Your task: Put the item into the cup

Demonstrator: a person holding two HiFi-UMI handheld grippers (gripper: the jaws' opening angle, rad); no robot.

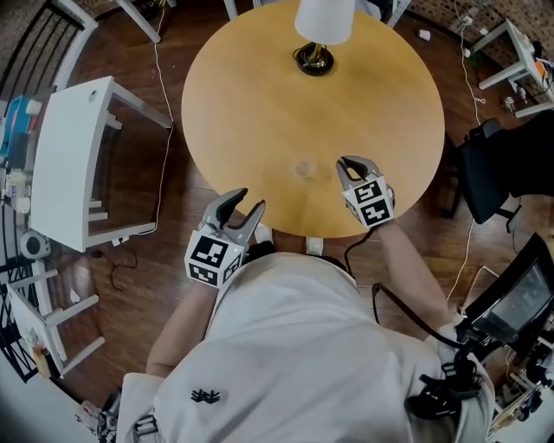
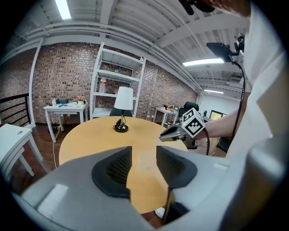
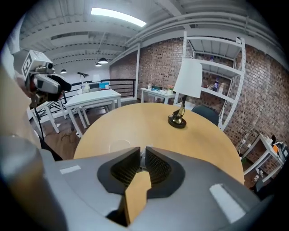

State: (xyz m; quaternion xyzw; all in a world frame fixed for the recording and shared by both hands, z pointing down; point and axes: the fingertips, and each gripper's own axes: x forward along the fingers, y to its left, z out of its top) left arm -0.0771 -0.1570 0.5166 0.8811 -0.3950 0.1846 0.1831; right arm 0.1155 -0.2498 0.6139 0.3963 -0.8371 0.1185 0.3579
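A clear cup (image 1: 303,169) stands on the round wooden table (image 1: 260,95), faint against the wood. It also shows in the right gripper view as a pale ring (image 3: 118,145). My right gripper (image 1: 351,163) is low over the table just right of the cup. Its jaws are shut (image 3: 142,154), with a small pale sliver of an item (image 3: 142,161) pinched between the pads; most of it is hidden. My left gripper (image 1: 241,208) hangs off the table's near edge, open and with nothing in it (image 2: 143,155). The cup (image 2: 144,161) is dimly visible beyond its jaws.
A table lamp with a white shade (image 1: 322,22) and dark base (image 1: 313,60) stands at the table's far side. A white side table (image 1: 74,156) is to the left, a dark chair (image 1: 498,164) to the right. Cables run over the wooden floor.
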